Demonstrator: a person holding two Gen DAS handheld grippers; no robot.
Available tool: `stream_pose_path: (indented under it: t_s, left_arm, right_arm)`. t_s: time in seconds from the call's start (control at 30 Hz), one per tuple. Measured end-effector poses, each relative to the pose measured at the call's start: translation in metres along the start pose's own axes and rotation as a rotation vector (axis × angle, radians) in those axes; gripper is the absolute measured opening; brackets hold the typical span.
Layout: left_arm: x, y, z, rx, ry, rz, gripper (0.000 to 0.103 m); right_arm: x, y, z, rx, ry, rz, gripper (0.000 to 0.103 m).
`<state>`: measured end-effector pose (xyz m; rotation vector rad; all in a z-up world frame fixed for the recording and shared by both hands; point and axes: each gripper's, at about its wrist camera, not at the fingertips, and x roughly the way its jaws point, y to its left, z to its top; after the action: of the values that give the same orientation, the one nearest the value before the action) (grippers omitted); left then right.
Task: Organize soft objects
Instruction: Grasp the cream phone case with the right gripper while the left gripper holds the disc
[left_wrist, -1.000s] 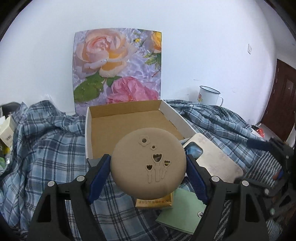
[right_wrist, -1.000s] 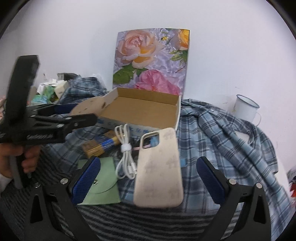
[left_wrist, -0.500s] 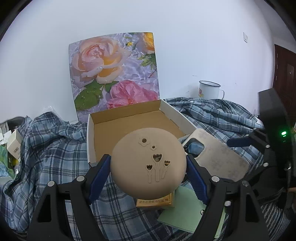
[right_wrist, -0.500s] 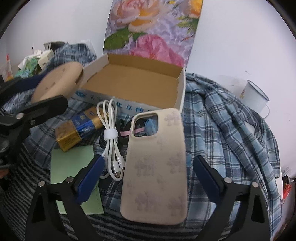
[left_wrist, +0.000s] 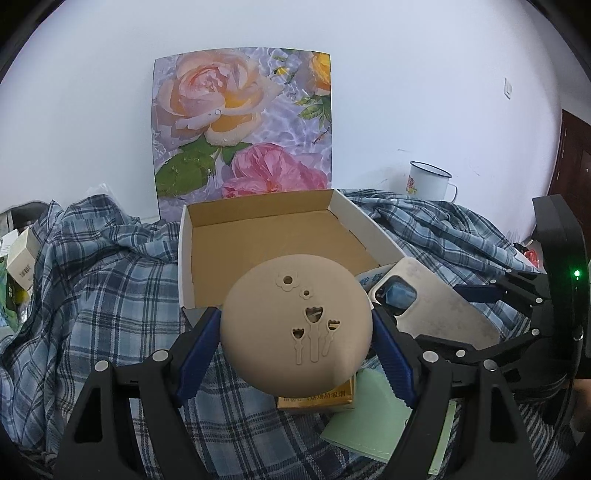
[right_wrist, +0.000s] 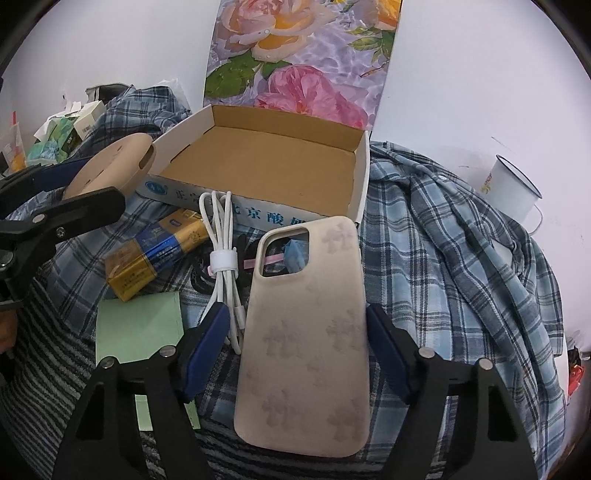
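Beige flower-printed soft phone case lay between the right gripper's closing pads, the left pad not yet touching. One-sided contact could skid it sideways. Ahead sat the open cardboard box. Left gripper clenched the tan round silicone pad.

Gold box mostly hidden behind round pad.

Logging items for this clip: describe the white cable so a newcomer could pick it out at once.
Start at the open cardboard box on the plaid cloth. Just in front of its printed wall lies the white cable, between the gold-and-blue packet and the beige phone case. It is the only thin cord there, looped lengthwise and cinched by a white strap.
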<state>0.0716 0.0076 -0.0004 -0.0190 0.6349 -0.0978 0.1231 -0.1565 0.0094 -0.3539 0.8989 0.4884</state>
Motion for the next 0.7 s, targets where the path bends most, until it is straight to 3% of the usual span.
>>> stream_pose_path:
  t_s: [0.33,0.6,0.7]
  left_arm:
    - [0.002,-0.001,0.0,0.0,0.002,-0.002,0.082]
    - [0.003,-0.001,-0.002,-0.005,0.012,-0.006,0.082]
    - [0.003,-0.001,-0.001,-0.006,0.013,-0.006,0.082]
  right_arm:
    - [-0.016,-0.012,-0.002,-0.013,-0.025,0.009,0.074]
    - [0.004,0.006,-0.009,-0.108,0.047,-0.027,0.078]
    - [0.009,0.006,-0.011,-0.122,0.083,-0.04,0.071]
